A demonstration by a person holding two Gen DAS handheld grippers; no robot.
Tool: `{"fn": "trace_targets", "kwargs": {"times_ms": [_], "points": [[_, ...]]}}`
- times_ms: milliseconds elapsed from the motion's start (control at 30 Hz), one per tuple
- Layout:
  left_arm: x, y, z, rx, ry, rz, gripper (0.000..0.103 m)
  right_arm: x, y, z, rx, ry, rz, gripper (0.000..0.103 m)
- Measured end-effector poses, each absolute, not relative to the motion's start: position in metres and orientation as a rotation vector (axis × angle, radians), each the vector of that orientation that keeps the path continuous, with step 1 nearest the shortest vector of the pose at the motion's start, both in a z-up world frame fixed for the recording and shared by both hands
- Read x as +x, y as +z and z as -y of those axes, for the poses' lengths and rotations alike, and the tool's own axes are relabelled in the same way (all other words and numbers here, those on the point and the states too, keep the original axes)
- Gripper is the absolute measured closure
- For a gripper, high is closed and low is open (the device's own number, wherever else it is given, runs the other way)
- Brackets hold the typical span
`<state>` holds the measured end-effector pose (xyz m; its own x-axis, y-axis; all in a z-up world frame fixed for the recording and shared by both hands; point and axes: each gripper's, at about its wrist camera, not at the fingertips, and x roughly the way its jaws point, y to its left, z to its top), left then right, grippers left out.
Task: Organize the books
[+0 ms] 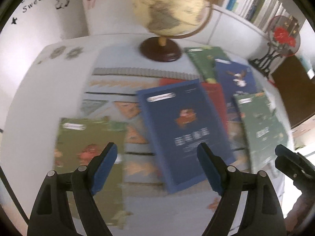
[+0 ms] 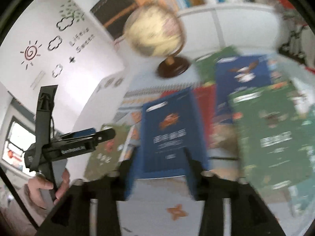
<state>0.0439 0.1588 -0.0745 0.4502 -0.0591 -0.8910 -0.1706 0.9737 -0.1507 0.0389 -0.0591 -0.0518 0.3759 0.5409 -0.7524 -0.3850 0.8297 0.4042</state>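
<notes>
White table (image 1: 29, 102) bearing a patterned cloth (image 1: 110, 86) on which the books lie scattered flat; both views are motion-blurred. Cream globe (image 1: 169, 7) on a dark wooden base stands at the far edge of the cloth, before a white shelf unit with a row of upright books (image 1: 256, 2). Nearest the jaws is the blue book (image 1: 183, 129), lying face up and askew over a red book (image 1: 214, 92); to its right a dark green book (image 1: 261, 129) overlaps a second blue book with a bird on the cover (image 1: 236, 78), with another green book (image 1: 206, 61) behind; an olive-green book (image 1: 86, 149) lies apart at the left. Left gripper (image 1: 157, 155): jaws wide, nothing between the pads, hanging above the cloth between the olive-green and blue books. Right gripper (image 2: 157, 169): jaws partly apart, clear of the blue book (image 2: 169, 131), whose near edge appears between and beyond the fingers; blur hides whether any pad touches it.
</notes>
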Motion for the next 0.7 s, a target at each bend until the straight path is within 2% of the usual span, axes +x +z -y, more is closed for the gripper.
{"fn": "trace_targets", "kwargs": {"times_ms": [133,200,500,700], "points": [[0.061,-0.08,-0.118,-0.25,0.002,-1.144,0.021,0.045,-0.051,0.113,0.108,0.478,-1.013,0.056],[0.068,-0.088,-0.099,-0.238,-0.017,-1.165,0.021,0.051,-0.056,0.139,0.102,0.429,-1.026,0.051],[0.098,-0.12,0.01,-0.133,-0.176,-1.232,0.021,0.08,-0.093,0.219,0.088,0.291,-1.103,0.051],[0.117,-0.149,0.038,-0.162,-0.179,-1.284,0.021,0.113,-0.117,0.245,0.107,0.289,-1.126,0.051]]}}
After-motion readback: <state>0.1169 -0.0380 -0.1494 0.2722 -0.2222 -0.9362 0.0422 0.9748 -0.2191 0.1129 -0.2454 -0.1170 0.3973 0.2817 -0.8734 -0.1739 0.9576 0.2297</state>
